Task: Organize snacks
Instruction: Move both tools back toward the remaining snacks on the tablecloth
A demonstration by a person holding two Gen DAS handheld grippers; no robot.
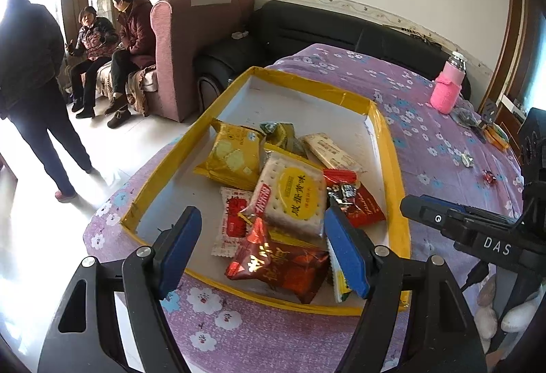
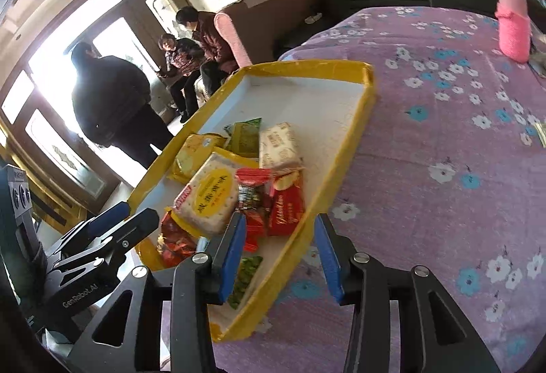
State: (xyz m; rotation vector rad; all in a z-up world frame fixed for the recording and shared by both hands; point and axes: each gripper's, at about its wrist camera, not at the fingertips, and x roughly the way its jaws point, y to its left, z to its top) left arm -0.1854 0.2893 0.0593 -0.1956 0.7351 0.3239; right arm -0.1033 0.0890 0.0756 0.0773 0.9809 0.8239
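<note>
**Snacks heaped in the yellow-rimmed tray, both grippers hanging open above it**

Purple floral cloth [image 1: 426,120] covers the table across the right and lower parts of both views; behind it, along the top of the frame, we see a black sofa [image 1: 307,28] and a pink armchair [image 1: 191,42], with two seated people [image 1: 112,42] and one standing figure [image 1: 34,83] at the left by the bright doorway.

On the cloth lies our shallow white tray with a yellow rim [image 1: 389,148], filling the middle of the left wrist view and running from centre to lower left in the right wrist view [image 2: 348,148]. Its far half is bare; the snacks are piled in its near half.

Our left gripper [image 1: 262,248] hangs over the near end of the tray with its blue pads spread apart, gripping nothing. Our right gripper [image 2: 279,253] is likewise released, its two pads straddling the tray's right rim without holding it.

In the pile, a square cracker pack with a yellow disc [image 1: 293,199] lies on top at the centre. Below it is a dark red packet [image 1: 279,267], nearest the camera. A yellow biscuit bag [image 1: 232,158] lies to its upper left, a cream wafer pack [image 1: 331,151] to the upper right, and a red packet [image 1: 361,206] at the right. A green wrapper [image 1: 279,134] peeks out behind.

At the upper right stands a bottle in a pink knitted sleeve [image 1: 447,86], well apart from the tray.
</note>
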